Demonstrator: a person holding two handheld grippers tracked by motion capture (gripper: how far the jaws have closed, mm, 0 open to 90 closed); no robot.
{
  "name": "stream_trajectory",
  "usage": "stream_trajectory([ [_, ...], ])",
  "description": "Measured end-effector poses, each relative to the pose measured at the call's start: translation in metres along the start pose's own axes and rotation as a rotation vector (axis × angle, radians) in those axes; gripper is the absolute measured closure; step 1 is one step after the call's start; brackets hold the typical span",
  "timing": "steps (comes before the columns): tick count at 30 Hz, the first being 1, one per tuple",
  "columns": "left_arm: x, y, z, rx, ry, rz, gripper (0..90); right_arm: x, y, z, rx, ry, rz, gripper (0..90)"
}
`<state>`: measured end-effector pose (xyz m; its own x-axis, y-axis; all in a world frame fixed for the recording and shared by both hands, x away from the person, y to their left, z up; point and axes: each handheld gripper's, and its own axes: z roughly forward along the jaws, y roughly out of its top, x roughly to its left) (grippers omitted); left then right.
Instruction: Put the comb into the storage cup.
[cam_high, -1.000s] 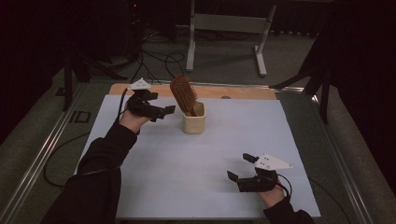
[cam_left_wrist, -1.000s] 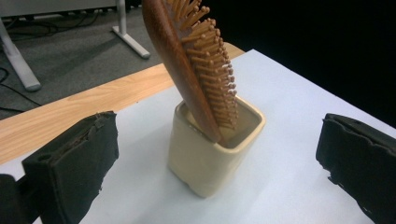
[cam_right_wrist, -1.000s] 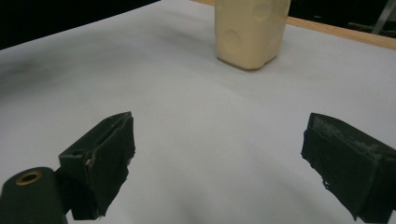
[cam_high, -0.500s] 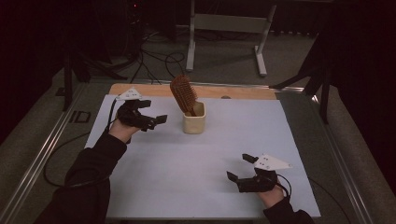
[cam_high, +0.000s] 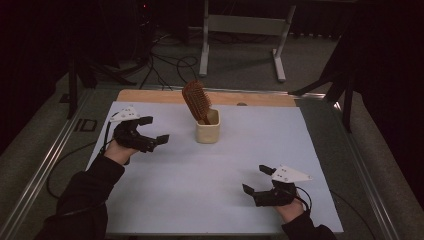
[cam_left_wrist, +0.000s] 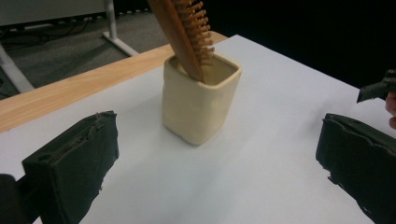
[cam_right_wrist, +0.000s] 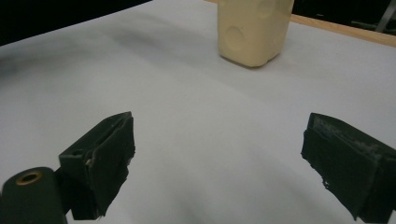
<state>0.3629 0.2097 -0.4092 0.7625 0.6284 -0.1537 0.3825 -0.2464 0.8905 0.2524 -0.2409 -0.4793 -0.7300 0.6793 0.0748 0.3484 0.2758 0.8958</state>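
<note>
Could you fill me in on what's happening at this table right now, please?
A person works with a gripper in each hand at a white-topped table. A wooden hairbrush stands tilted, handle down, in a cream square cup. The left gripper hangs open beside the cup, touching nothing. The right gripper rests open near the table's front edge, well apart from the cup.

Dim room, white-topped counter (cam_high: 200, 200).
Wooden strip (cam_high: 260, 99) along far edge; grey floor (cam_high: 240, 60) beyond, with white metal stand (cam_high: 242, 25) and loose cables (cam_high: 165, 60).

Hairbrush (cam_high: 195, 100) handle hidden inside cup (cam_high: 207, 133).
</note>
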Motion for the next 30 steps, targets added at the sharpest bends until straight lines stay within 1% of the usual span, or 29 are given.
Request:
stream_trajectory([
  [7, -0.003, -0.016, -0.013, -0.006, 0.004, -0.002, 0.0, 0.000, 0.000, 0.000, 0.003, -0.001, -0.005, 9.0],
  [10, -0.003, -0.024, -0.017, 0.002, 0.012, -0.007, 0.0, 0.000, 0.000, 0.000, 0.004, -0.005, -0.006, 9.0],
  [11, -0.003, -0.024, -0.017, 0.002, 0.012, -0.007, 0.0, 0.000, 0.000, 0.000, 0.004, -0.005, -0.006, 9.0],
  [12, -0.004, -0.030, -0.020, 0.005, 0.019, -0.002, 0.0, 0.000, 0.000, 0.000, 0.004, -0.004, -0.007, 9.0],
  [13, -0.005, -0.032, -0.022, 0.009, 0.024, -0.003, 0.0, 0.000, 0.000, 0.000, 0.006, -0.006, -0.008, 9.0],
  [20, -0.009, -0.054, -0.031, 0.032, 0.028, 0.006, 0.0, 0.000, 0.000, -0.001, 0.004, -0.010, -0.003, 9.0],
  [24, -0.010, -0.065, -0.037, 0.027, 0.037, -0.002, 0.0, 0.000, 0.000, 0.000, 0.004, -0.009, -0.003, 9.0],
  [28, -0.013, -0.077, -0.039, 0.042, 0.041, 0.013, 0.0, 0.000, 0.000, 0.000, 0.009, -0.011, -0.009, 9.0],
  [30, -0.014, -0.084, -0.041, 0.042, 0.041, 0.007, 0.0, 0.000, -0.001, 0.000, 0.008, -0.010, -0.008, 9.0],
])
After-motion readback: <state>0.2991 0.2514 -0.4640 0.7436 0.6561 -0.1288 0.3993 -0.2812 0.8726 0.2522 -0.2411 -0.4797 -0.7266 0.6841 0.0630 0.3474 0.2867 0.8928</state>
